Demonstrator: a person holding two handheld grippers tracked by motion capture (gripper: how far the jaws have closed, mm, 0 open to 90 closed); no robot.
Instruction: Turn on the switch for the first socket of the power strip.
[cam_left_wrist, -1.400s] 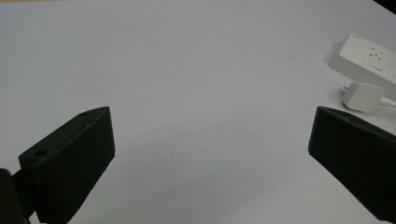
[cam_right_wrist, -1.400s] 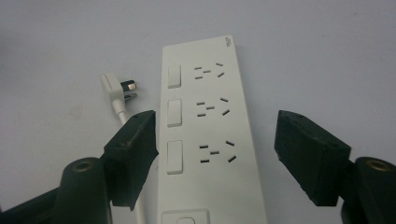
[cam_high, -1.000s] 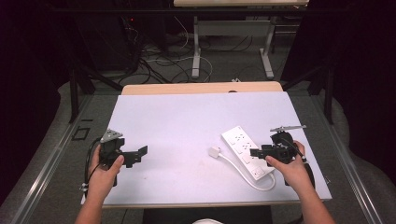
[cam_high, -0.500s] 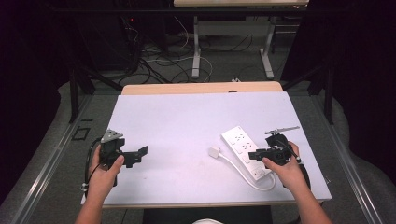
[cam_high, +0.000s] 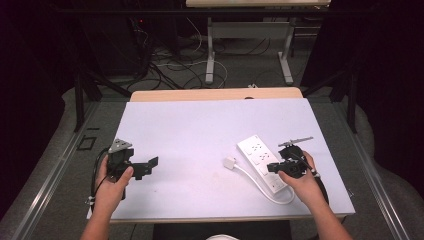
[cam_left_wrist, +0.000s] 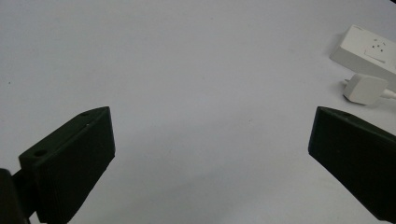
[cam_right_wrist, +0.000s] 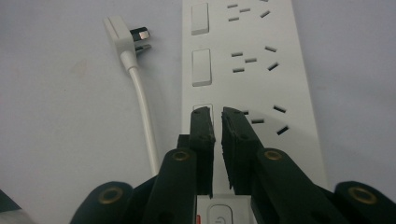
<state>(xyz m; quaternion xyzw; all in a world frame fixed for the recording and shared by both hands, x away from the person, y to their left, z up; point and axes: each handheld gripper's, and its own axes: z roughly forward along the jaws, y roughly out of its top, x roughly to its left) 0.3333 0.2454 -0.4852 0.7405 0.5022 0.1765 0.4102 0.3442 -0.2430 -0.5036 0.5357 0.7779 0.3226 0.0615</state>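
Observation:
A white power strip (cam_high: 261, 161) lies at the right of the white table (cam_high: 200, 130). Its cable (cam_high: 260, 189) loops round to a white plug (cam_high: 229, 163) lying loose beside it. My right gripper (cam_high: 270, 167) hangs over the strip's near end. In the right gripper view its tips (cam_right_wrist: 217, 114) sit over the third rocker switch of the strip (cam_right_wrist: 252, 60), with the plug (cam_right_wrist: 122, 35) off to the left. The jaws have just been closing and now stand almost together with nothing between them. My left gripper (cam_high: 146, 168) is held at the left, wide open (cam_left_wrist: 210, 126) over bare table.
In the left gripper view the strip (cam_left_wrist: 369, 46) and plug (cam_left_wrist: 364, 88) lie far off at the upper right. A wooden strip (cam_high: 215, 94) borders the table's far edge. Beyond it are desk legs (cam_high: 210, 50) and floor cables (cam_high: 170, 65).
The right gripper's jaws have drawn together from about half open to nearly touching. That hand has edged slightly left over the strip. The left hand has stayed put.

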